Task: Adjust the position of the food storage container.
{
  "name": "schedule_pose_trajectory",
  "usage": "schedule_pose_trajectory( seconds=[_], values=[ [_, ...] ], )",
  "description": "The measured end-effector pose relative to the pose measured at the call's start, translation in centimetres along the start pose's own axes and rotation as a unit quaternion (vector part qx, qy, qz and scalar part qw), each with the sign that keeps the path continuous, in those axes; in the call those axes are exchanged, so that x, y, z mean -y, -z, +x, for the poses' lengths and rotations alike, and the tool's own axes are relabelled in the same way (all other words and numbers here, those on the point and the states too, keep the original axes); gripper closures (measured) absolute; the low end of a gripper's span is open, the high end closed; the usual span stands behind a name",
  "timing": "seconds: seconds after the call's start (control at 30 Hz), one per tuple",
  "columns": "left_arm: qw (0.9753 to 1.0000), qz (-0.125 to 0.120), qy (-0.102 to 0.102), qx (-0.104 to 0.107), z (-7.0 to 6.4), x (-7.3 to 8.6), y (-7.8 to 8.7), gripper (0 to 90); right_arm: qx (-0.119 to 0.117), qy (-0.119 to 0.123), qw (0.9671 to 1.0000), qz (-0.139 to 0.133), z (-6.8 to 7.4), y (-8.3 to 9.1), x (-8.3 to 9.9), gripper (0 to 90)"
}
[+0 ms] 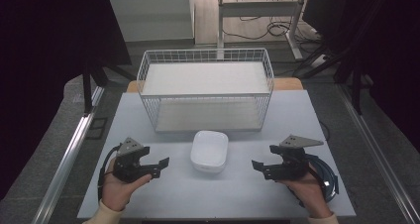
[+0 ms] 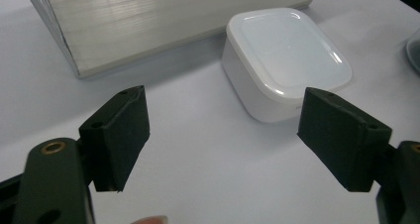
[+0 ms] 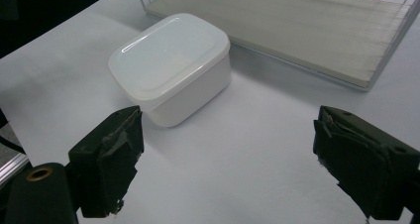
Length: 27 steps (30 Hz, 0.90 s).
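At the centre of the high view a lidded white container (image 1: 209,150) sits on the table (image 1: 223,194), just below the wire basket (image 1: 206,87). The left gripper (image 1: 159,167) and right gripper (image 1: 258,168) flank it about equally, jaws spread, empty, pointing inward.

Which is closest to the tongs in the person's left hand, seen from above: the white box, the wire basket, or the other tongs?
1. White box, just to their right.
2. Wire basket, behind the box.
3. Right tongs, across the table.
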<state>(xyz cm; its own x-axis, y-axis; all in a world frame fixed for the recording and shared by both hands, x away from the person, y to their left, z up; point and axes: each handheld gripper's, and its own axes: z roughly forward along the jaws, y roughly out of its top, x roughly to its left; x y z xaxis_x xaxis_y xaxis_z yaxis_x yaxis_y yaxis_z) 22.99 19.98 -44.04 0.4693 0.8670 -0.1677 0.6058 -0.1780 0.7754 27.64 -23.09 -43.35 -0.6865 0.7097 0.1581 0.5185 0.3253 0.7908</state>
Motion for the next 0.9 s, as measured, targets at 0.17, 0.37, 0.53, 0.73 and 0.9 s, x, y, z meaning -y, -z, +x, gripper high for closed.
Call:
schedule_pose_trajectory(
  seconds=[0.17, 0.37, 0.53, 0.73, 0.9],
  values=[
    [1.0, -0.003, -0.002, 0.0, -0.3, -0.2, 0.3, 19.2, -0.002, 0.0, 1.0, -0.007, 0.1, 0.5, -0.1, 12.3],
    [1.0, 0.006, -0.001, 0.004, -0.2, -0.1, 0.1, 18.8, -0.006, -0.008, 0.9999, -0.001, 0.0, 0.1, -0.1, 12.6],
    [0.9999, 0.01, -0.001, 0.006, -0.2, -0.1, 0.0, 18.5, -0.005, -0.011, 0.9999, -0.005, -0.1, 0.5, -0.3, 14.0],
    [0.9998, 0.017, 0.001, 0.007, -0.2, 0.0, -0.4, 18.4, -0.004, -0.013, 0.9999, -0.008, -0.4, 0.7, -0.2, 15.2],
    [0.9993, 0.022, 0.016, 0.026, 0.2, 0.1, -0.7, 18.2, -0.005, -0.007, 1.0, -0.004, -0.5, 0.8, -0.2, 16.3]
  ],
)
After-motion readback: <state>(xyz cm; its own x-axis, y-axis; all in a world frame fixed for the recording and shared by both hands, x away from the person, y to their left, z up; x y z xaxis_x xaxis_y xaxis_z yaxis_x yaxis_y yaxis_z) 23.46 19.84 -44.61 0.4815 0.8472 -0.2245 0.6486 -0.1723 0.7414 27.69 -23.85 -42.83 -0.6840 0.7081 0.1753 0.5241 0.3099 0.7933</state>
